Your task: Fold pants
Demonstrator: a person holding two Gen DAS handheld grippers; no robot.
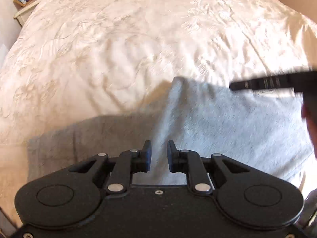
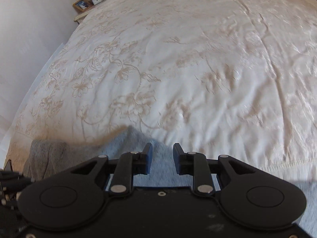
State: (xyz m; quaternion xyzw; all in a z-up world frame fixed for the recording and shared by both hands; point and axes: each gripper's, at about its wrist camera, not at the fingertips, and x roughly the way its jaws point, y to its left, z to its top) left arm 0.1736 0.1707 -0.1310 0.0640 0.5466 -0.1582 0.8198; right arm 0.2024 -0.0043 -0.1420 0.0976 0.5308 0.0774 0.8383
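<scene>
Light grey pants (image 1: 227, 123) lie on the cream embroidered bedspread (image 1: 118, 39) near its front edge. A fold of the cloth rises in a ridge between the fingers of my left gripper (image 1: 159, 154), whose jaws stand narrowly apart with the cloth between them. The right gripper shows as a dark bar (image 1: 263, 83) at the pants' far right edge. In the right wrist view the pants (image 2: 126, 144) lie under my right gripper (image 2: 162, 156), whose jaws are apart over the cloth. A darker shaded part of the pants (image 2: 49, 156) lies at the left.
The bedspread (image 2: 178, 59) stretches far ahead. A nightstand (image 2: 83, 10) with a lamp, clock and framed picture stands at the bed's far left corner beside a white wall (image 2: 29, 29). The left gripper's edge (image 2: 10, 178) shows at the lower left.
</scene>
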